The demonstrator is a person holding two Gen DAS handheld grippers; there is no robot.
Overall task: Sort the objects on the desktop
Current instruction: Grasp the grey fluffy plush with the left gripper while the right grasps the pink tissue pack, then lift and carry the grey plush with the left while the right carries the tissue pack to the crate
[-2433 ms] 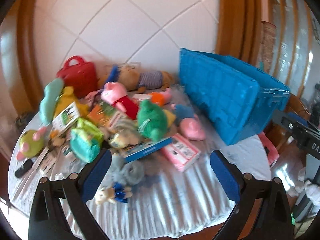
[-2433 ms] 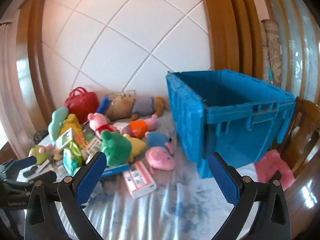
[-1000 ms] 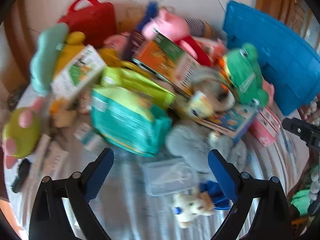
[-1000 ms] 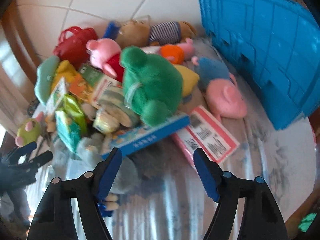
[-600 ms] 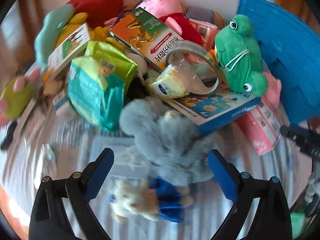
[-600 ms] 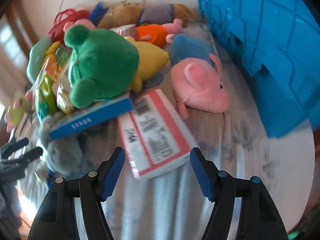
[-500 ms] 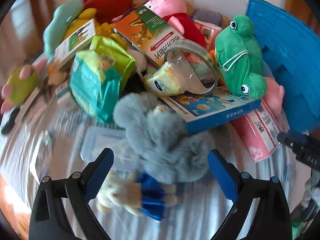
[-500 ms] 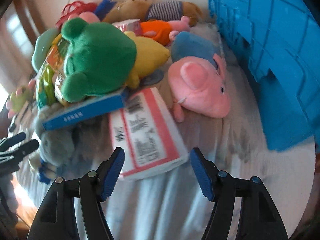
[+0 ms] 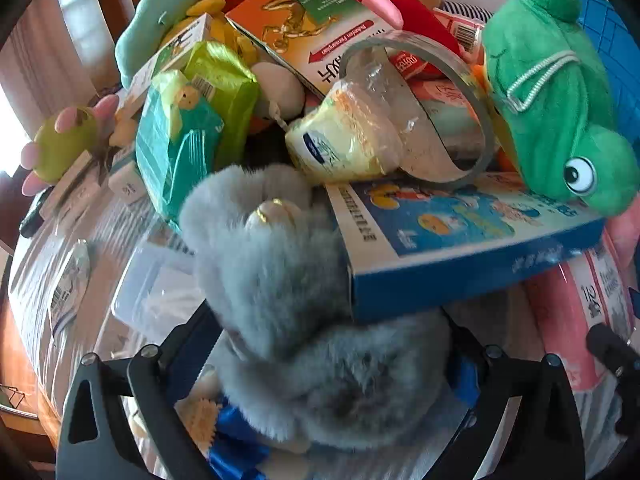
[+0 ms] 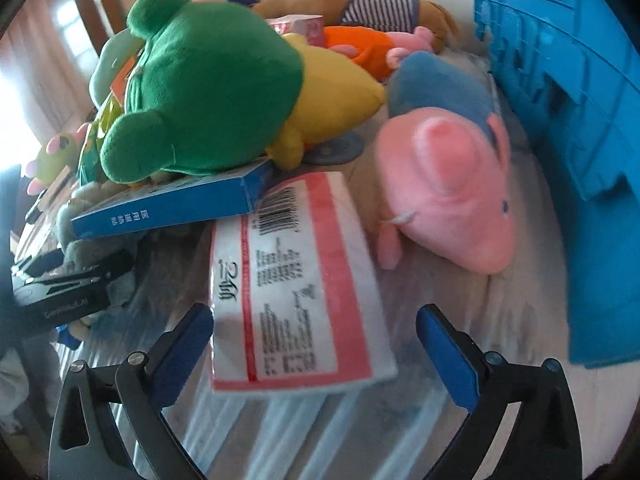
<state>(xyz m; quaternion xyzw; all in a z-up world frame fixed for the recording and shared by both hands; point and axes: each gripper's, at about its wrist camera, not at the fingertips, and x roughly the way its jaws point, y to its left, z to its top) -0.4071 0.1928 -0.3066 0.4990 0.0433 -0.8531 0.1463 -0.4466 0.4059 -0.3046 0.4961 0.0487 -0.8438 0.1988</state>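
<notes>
A grey fluffy plush (image 9: 280,264) fills the lower middle of the left wrist view. My left gripper (image 9: 328,356) is open, and its blue fingers flank the plush's body on both sides. The plush lies partly under a blue box (image 9: 460,248). In the right wrist view a pink-and-white packet (image 10: 296,280) lies flat on the cloth. My right gripper (image 10: 316,340) is open, with the packet's near end between its fingers. The packet's far end is tucked under the blue box (image 10: 172,208).
A green frog plush (image 9: 552,92), a tape roll (image 9: 440,120) and several packs are piled behind. A pink pig plush (image 10: 444,184) lies beside the packet. The blue crate (image 10: 560,100) stands on the right. A clear case (image 9: 152,296) and a small white toy (image 9: 200,416) lie by the left fingers.
Both grippers have moved down and in toward the pile. The grey plush now sits between the left fingers. The right fingers have spread wider and reached the packet's near end.
</notes>
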